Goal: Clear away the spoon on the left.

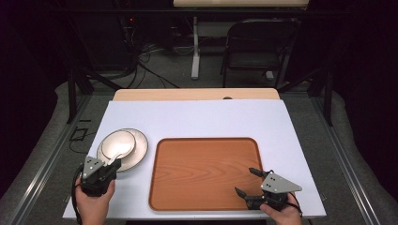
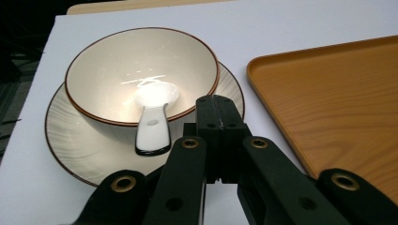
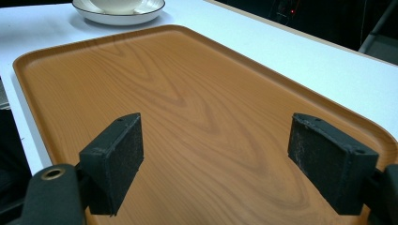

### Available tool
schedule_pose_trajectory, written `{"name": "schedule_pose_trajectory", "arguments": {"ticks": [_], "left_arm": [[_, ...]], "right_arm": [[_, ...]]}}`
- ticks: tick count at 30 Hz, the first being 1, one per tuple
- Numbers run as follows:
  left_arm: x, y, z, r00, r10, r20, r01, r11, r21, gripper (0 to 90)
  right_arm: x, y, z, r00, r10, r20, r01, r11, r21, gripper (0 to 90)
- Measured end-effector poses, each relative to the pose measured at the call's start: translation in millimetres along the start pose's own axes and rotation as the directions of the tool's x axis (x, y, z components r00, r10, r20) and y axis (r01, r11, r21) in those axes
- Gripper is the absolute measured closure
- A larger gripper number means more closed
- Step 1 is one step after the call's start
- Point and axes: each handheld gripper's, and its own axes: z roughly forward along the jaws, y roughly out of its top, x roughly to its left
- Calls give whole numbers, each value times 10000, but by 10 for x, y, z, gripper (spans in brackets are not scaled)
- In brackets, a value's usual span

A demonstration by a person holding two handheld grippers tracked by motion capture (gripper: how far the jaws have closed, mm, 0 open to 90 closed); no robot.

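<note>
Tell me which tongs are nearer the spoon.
Left. The left tongs sit shut just beside the spoon in the bowl; the right tongs hover open over the tray.

Just ahead of the left claw (image 1: 114, 164) the bowl (image 2: 141, 75) on its plate (image 2: 70, 140), with a spoon (image 2: 154, 123), blocks the way. Under the right claw (image 3: 216, 159) the tray (image 1: 159, 187) lies bare, free to pass.

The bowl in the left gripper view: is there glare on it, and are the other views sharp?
Left gripper view: a bright glare patch sits inside the bowl and washes out the white spoon; high view: dark surroundings, soft detail, the bowl again overexposed; right gripper view: the tray grain is sharp, the near pads slightly soft.
</note>
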Motion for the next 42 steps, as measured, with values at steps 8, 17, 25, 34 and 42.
{"name": "schedule_pose_trajectory", "arguments": {"ticks": [8, 17, 25, 34, 42], "left_arm": [[100, 1, -30, 9987, -147, -489, 149, 9999, 37, 900], [307, 25, -8, 9945, -673, -803, 687, 9975, 139, 900], [475, 28, 36, 9903, -921, -1041, 944, 9954, 174, 900], [634, 101, 113, 9837, -1308, -1235, 1326, 9911, 67, 900], [710, 190, 195, 9796, -1325, -1511, 1340, 9910, -6, 900]], "right_arm": [[-1, 2, -1, 10000, 6, 17, -6, 10000, -8, 183], [-1, 6, -9, 10000, 1, 42, -1, 10000, -31, 183], [-6, 3, -4, 10000, 14, 52, -14, 10000, -36, 183], [0, 4, -1, 10000, 11, 43, -11, 10000, -17, 183], [0, 2, 1, 10000, 32, 33, -32, 10000, -3, 183]]}}
